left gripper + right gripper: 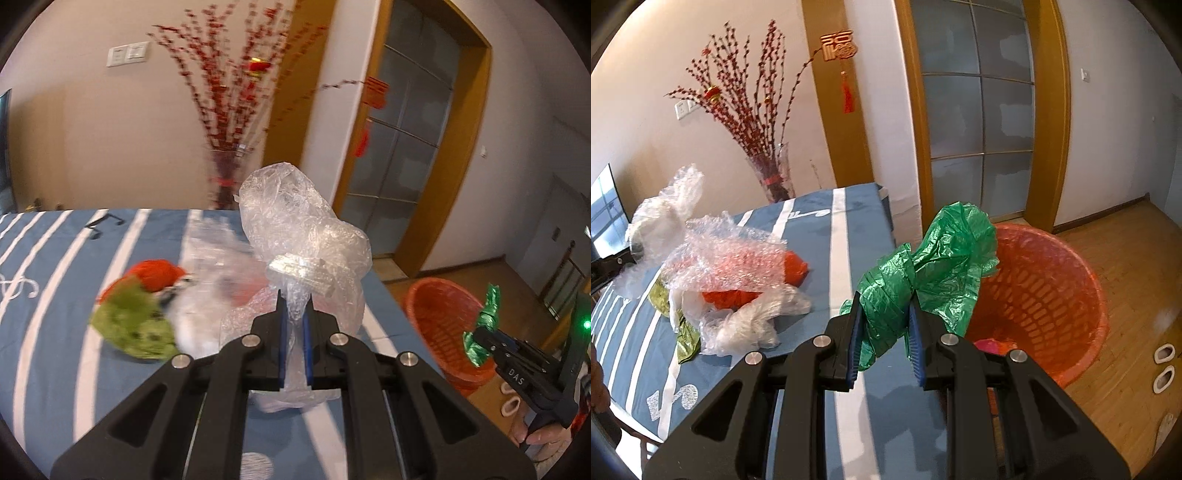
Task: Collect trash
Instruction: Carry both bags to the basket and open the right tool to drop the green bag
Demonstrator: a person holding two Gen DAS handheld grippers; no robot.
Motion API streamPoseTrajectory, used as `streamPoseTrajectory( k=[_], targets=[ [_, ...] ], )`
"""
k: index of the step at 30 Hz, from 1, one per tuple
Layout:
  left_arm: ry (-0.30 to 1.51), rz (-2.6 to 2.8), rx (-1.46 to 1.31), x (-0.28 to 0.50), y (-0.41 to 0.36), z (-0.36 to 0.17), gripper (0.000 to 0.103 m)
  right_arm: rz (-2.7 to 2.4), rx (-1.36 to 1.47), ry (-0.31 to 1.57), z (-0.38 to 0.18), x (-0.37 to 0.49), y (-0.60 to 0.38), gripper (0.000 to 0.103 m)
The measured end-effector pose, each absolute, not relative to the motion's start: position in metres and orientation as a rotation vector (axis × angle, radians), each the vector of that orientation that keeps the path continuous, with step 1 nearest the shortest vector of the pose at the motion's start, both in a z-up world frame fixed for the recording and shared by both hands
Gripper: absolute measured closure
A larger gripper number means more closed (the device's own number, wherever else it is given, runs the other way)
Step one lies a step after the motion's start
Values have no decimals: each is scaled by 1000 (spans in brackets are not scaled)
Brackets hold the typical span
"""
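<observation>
My left gripper (pixel 294 306) is shut on a crumpled clear plastic bag (pixel 295 221) and holds it above the blue striped table (pixel 55 277). My right gripper (pixel 884 314) is shut on a crumpled green plastic bag (pixel 934 266), held at the table's right edge beside the orange basket (pixel 1052 295). In the left wrist view the right gripper (pixel 484 336) and its green bag (pixel 487 306) hang over the orange basket (pixel 439 314). On the table lie bubble wrap (pixel 727 251), a red bag (pixel 790 269), a clear bag (pixel 753 321) and an olive-green bag (pixel 133 325).
A vase of red branches (pixel 772 177) stands beyond the table's far edge. A glass door with a wooden frame (pixel 979 110) is behind the basket. White slippers (pixel 1163 365) lie on the wooden floor at the right. A pink item (pixel 988 345) lies inside the basket.
</observation>
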State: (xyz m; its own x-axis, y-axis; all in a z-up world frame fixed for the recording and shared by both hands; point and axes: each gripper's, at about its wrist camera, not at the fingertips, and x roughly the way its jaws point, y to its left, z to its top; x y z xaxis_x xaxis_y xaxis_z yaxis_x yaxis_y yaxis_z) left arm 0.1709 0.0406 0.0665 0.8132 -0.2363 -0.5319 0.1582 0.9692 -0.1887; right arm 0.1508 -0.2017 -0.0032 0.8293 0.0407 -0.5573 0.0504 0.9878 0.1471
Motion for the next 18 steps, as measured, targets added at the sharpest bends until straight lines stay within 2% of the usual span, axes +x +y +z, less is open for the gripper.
streamPoseTrajectory(
  k=[18],
  targets=[
    [674,-438,-77,195,-94,34,94,-115,200,589,-7,148,-270,80]
  ],
)
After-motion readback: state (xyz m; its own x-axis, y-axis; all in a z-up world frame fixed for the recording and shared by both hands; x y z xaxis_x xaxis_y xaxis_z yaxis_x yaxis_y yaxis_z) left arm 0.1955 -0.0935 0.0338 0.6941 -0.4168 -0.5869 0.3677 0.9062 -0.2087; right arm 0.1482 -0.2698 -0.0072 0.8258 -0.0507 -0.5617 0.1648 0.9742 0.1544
